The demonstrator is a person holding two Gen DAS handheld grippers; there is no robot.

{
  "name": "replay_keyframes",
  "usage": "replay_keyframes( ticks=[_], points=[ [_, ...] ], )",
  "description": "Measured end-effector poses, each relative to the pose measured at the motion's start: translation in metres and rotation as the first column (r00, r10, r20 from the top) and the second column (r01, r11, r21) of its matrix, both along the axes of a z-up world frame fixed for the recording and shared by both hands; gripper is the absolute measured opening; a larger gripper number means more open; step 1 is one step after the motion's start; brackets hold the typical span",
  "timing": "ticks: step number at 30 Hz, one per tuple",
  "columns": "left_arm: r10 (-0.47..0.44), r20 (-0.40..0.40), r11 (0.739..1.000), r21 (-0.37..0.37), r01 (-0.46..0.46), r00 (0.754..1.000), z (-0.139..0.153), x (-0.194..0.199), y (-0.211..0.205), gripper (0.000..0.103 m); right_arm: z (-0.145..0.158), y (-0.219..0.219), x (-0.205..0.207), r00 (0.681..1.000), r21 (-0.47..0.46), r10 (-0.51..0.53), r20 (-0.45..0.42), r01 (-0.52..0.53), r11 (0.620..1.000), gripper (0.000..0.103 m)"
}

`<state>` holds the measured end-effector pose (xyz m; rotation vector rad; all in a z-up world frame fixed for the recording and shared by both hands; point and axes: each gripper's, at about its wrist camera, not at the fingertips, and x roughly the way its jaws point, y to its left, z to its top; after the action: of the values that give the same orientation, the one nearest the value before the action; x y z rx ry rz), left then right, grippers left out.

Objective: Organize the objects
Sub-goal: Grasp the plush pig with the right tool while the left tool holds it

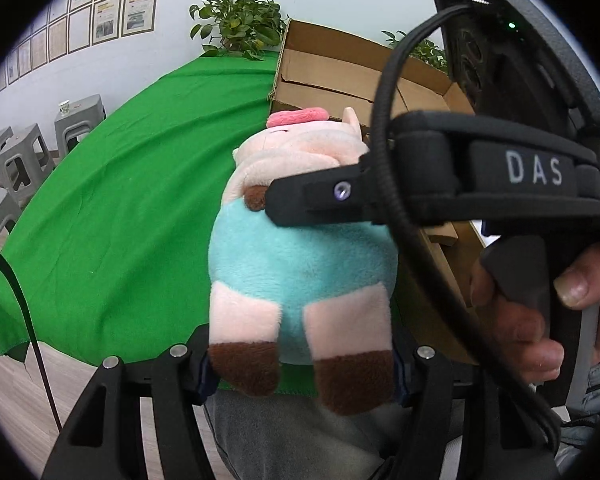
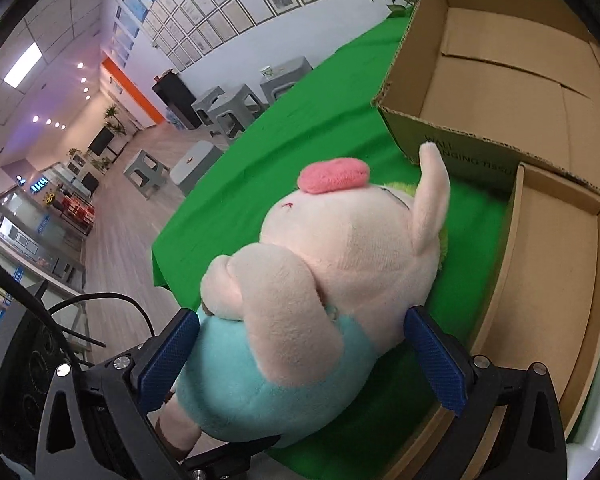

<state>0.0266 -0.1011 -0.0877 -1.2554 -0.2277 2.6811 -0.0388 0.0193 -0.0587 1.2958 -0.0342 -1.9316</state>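
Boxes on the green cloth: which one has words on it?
The tall, deep box farther back; letters are printed on its front wall. The shallow box shows none.

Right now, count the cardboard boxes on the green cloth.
2. A large open box stands at the far right of the cloth; a shallower tray-like box lies just in front of it. Others may be out of view.

Ahead of the claw and off to its left, grey plastic stools stand on the wood-look floor, one bearing a paper cup, with framed sheets covering the white wall beyond and a leafy potted plant farther ahead.
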Motion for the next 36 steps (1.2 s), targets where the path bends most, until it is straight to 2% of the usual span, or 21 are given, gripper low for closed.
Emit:
replay_keyframes(
  ticks=[6,11,15,21,28,36],
  points=[
    [-0.002,-0.02,0.999,-0.034,0.002,1.0,0.004,0.001,0.008,0.062,-0.016,-0.009,0.0,1.0,0.012,0.014,-0.001,-0.014,1.0,0.098],
    [0.0,-0.035,0.999,-0.042,-0.002,0.999,0.012,-0.001,0.014,0.061,-0.018,-0.007,0.0,1.0,-0.015,0.013,-0.006,-0.013,1.0,0.082],
    [0.005,-0.081,0.998,-0.066,-0.011,0.997,0.028,-0.004,0.023,0.06,-0.007,-0.002,-0.001,1.0,-0.059,0.013,-0.026,-0.015,0.998,0.075],
    [-0.009,-0.177,0.992,-0.123,-0.013,0.984,0.057,-0.013,0.037,0.06,0.029,0.009,-0.011,0.995,-0.141,-0.001,-0.102,-0.013,0.99,0.074],
    [-0.068,-0.304,0.985,-0.171,0.016,0.95,0.097,-0.042,0.064,0.06,0.088,0.033,-0.036,0.973,-0.204,-0.055,-0.223,0.009,0.979,0.074],
    [-0.144,-0.372,0.976,-0.205,0.07,0.917,0.118,-0.08,0.09,0.06,0.138,0.082,-0.077,0.945,-0.247,-0.146,-0.292,0.073,0.966,0.074]
  ],
)
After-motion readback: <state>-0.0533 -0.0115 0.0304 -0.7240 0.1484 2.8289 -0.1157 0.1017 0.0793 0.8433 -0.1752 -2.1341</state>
